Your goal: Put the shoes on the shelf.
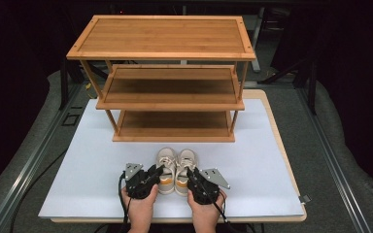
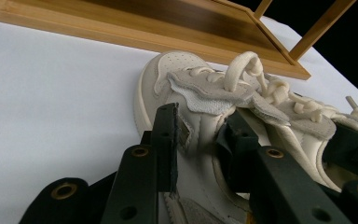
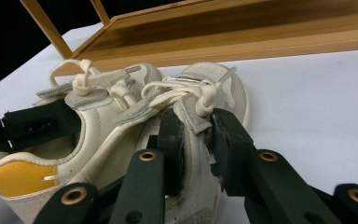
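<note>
Grasp step: both tools clamped on the shoe pair, lift to rack pending.

Left tool (image 1: 156, 174) pinched on outer side wall of left shoe (image 1: 165, 167); same grip seen in left gripper view, jaws either side of the wall near the collar. Right tool (image 1: 191, 175) likewise clamped on outer wall of right shoe (image 1: 185, 167); right gripper view confirms wall of that shoe (image 3: 200, 135) squeezed between the jaws, laces (image 3: 121, 86) loose on top. Pair side by side, touching, on white worktop (image 1: 92, 165), toes toward wooden shoe rack (image 1: 172, 104), just in front of its bottom shelf (image 1: 174, 126). Soles apparently not yet off the worktop. Next, by judgement: lift both together, level, keep pair aligned, carry forward, slide toes-first onto a shelf. Watch for: thin wall grip slipping or shoe tilting heel-down; clearance under the shelf above; loose laces snagging on the rack frame.
</note>
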### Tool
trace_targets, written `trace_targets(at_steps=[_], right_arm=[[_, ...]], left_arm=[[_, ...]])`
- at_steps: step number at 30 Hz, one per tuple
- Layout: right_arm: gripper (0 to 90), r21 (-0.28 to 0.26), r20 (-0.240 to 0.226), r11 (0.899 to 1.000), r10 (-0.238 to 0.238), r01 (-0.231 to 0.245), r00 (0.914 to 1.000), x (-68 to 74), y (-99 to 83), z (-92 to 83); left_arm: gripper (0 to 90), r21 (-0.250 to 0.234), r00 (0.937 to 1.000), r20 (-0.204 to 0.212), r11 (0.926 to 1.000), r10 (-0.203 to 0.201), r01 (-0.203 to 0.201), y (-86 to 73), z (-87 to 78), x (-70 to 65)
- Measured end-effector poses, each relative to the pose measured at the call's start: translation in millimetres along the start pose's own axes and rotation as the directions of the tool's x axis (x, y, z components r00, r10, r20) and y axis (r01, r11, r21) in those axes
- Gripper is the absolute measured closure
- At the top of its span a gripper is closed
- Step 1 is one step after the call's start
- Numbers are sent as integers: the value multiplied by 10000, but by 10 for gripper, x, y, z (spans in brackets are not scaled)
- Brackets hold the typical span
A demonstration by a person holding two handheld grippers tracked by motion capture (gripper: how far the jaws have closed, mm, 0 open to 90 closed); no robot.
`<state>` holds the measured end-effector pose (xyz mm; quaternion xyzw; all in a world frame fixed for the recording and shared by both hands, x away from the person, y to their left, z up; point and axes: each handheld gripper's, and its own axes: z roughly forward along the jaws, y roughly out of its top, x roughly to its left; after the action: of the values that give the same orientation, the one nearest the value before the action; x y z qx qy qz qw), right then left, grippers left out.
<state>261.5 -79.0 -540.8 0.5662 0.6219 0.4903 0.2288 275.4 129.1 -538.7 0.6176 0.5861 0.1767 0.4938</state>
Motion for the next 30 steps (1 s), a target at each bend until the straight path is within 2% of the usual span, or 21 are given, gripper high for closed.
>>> trace_targets(at_steps=[3,7,13,21,27,30], right_arm=[[748,-106,-22,9999,-50,49,10000,-5,6,2],[751,-96,-52,9999,55,-56,10000,-15,12,8],[753,-170,-105,9998,83,-85,9999,-21,38,10],[753,-390,-70,9992,13,-15,10000,22,109,-24],[754,-561,-89,9983,-180,175,9998,68,239,-51],[754,-701,-69,9970,-334,329,9994,94,330,-99]], left_arm=[[703,105,9999,59,9999,119,-120,11,1,-12],[704,77,10000,74,10000,11,-12,20,9,-3],[706,116,9998,159,9999,120,-122,81,17,-5],[708,28,9996,157,9997,240,-241,172,-33,-29],[709,-192,9993,229,9994,280,-276,297,-90,-58],[709,-475,9990,328,9984,316,-300,383,-133,-103]])
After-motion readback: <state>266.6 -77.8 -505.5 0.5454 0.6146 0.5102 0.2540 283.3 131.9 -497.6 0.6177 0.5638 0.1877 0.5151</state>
